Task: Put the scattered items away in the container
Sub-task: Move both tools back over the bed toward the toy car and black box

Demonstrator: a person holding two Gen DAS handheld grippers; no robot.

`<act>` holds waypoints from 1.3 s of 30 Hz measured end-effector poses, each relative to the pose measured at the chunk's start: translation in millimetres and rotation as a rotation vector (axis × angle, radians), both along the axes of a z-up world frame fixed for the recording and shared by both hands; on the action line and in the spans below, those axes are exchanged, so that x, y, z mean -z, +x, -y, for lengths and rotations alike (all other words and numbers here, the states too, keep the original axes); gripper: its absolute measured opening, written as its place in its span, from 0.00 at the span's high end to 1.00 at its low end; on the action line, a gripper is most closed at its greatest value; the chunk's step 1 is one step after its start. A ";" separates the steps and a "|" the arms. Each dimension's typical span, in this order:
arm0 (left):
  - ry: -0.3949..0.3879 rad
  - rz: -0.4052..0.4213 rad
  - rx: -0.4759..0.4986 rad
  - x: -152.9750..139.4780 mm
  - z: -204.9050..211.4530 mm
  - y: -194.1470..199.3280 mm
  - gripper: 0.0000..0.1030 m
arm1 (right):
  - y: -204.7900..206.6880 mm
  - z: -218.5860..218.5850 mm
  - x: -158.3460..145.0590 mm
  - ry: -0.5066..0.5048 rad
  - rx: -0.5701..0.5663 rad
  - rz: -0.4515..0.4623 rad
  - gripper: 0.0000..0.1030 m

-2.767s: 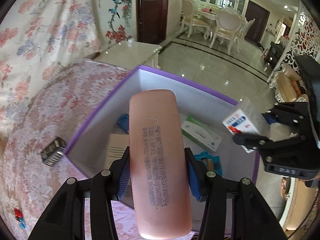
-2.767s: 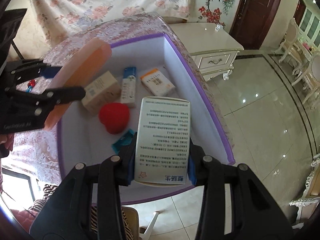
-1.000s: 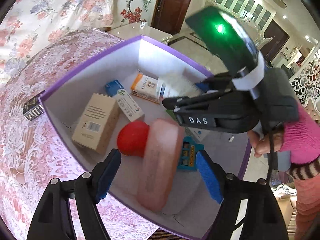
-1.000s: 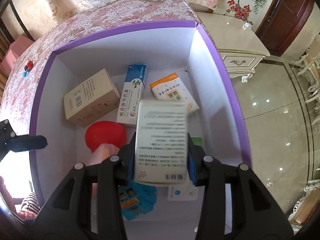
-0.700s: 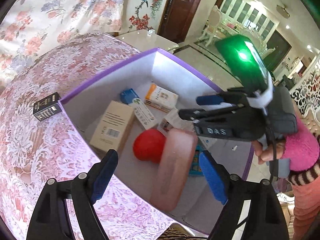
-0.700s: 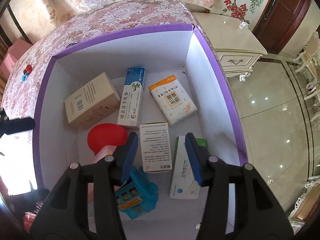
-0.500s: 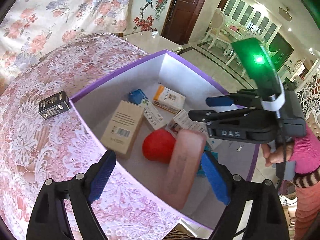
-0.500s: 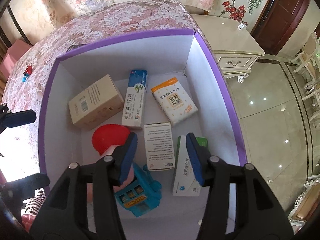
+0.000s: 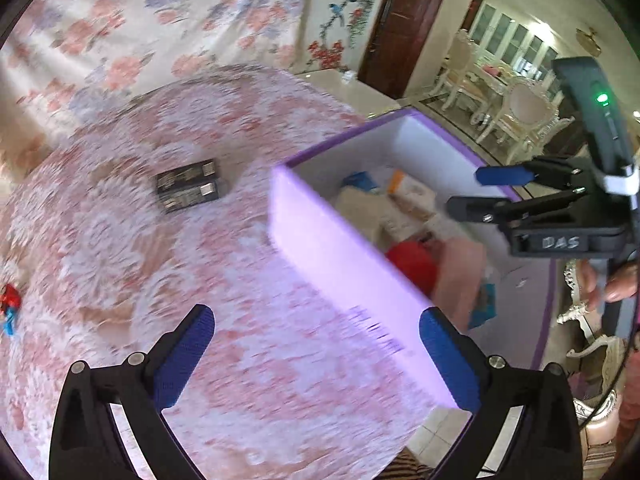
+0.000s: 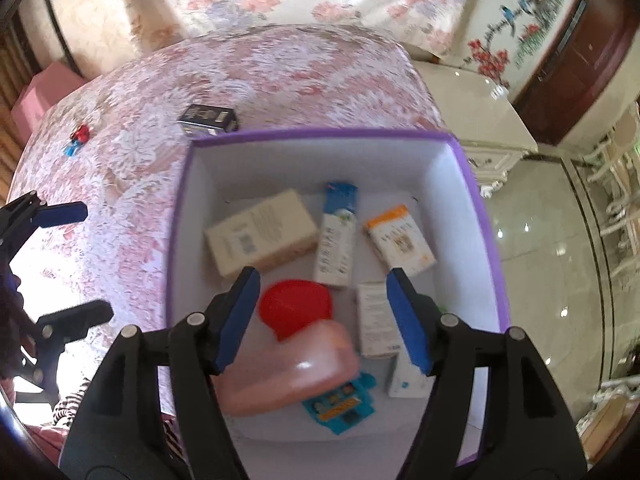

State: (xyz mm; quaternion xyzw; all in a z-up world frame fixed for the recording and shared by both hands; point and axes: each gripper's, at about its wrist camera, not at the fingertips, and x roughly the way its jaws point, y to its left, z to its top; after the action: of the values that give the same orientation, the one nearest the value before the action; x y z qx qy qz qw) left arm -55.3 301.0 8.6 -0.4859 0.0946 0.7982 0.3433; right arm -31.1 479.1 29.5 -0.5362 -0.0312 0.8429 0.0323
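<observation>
Both tools, left tool (image 9: 316,350) and right tool (image 10: 322,316), are seen apart, empty. Purple box (image 10: 486,240) holds pink case (image 10: 288,368); black packet (image 10: 208,119) is left on table (image 10: 120,184) at 11 o'clock.

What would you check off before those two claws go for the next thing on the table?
1. Left claw open and empty: ok.
2. Right claw open and empty: ok.
3. Pink case inside the purple box: ok.
4. Black box lying free on the tablecloth: ok.
5. Small red toy within reach: cannot tell.
</observation>
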 end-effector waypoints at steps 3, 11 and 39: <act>-0.017 0.002 -0.035 4.9 31.0 -11.0 0.00 | -12.6 28.2 -2.6 0.010 -0.045 0.001 0.32; -0.072 -0.018 -0.162 12.4 122.7 -49.1 0.00 | -50.8 106.0 -4.2 0.026 -0.199 0.005 0.28; -0.158 0.022 -0.339 56.6 295.2 -172.5 0.00 | -178.1 178.9 70.4 0.183 -0.480 0.073 0.28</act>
State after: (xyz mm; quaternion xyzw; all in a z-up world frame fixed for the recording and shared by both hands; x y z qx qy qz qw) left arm -227.8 5.8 -48.1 -0.5293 0.0700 0.8292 0.1656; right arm -209.2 300.2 -40.9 -0.5384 -0.2349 0.8002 -0.1211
